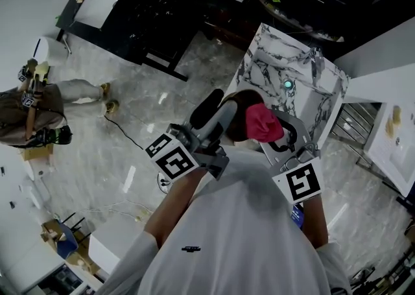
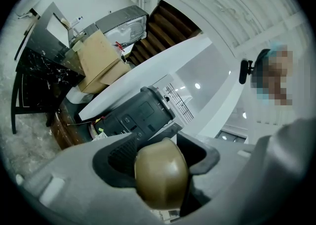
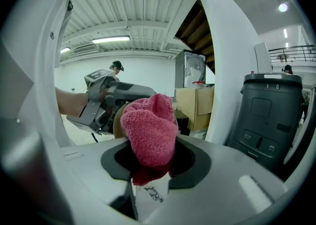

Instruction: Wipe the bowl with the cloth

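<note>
My left gripper (image 1: pixel 217 117) is shut on the rim of a brown bowl (image 1: pixel 237 117), held up in the air in front of me. In the left gripper view the bowl (image 2: pixel 161 178) fills the gap between the jaws. My right gripper (image 1: pixel 277 137) is shut on a bunched pink cloth (image 1: pixel 262 123). The cloth (image 3: pixel 149 129) lies against the bowl (image 3: pixel 117 121), whose edge shows just behind it. How far the cloth reaches into the bowl is hidden.
A marble-topped table (image 1: pixel 305 70) with a small teal object (image 1: pixel 287 84) stands below the grippers. A second person (image 1: pixel 32 111) stands at the left. A black table (image 1: pixel 152 18) is at the back. A dark bin (image 3: pixel 269 115) and cardboard boxes (image 3: pixel 195 105) are nearby.
</note>
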`<state>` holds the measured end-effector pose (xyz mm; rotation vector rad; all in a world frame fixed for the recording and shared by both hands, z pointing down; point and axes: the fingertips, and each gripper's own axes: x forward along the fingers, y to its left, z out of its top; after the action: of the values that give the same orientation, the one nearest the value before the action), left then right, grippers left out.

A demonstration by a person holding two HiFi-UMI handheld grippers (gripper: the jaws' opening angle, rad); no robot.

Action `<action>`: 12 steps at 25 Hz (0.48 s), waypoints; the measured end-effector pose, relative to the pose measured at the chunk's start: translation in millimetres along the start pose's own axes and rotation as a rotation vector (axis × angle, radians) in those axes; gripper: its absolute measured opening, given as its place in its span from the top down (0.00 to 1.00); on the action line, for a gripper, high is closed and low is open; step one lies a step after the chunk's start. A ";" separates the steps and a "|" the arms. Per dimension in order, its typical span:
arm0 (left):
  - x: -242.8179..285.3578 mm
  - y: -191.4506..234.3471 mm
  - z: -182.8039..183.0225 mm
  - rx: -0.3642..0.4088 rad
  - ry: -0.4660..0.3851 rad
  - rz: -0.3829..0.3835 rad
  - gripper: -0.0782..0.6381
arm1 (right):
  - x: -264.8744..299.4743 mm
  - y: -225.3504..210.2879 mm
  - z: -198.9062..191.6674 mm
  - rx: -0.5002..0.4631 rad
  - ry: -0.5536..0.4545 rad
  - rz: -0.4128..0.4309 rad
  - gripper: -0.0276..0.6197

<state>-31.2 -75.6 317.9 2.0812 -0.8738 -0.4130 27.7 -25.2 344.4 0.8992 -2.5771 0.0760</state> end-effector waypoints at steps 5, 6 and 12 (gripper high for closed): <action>-2.3 2.1 0.0 -0.022 0.000 0.004 0.54 | -0.6 12.8 0.4 -0.018 0.023 0.033 0.74; -2.2 2.4 -0.4 -0.022 0.000 0.005 0.54 | -0.2 16.4 0.1 -0.024 0.029 0.044 0.74; -1.6 2.4 -5.0 -0.028 0.012 0.007 0.54 | 4.3 37.5 6.1 -0.064 0.043 0.097 0.74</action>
<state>-30.6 -72.7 322.8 2.0529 -0.8630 -0.4064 -0.3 0.8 343.6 0.7416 -2.5666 0.0398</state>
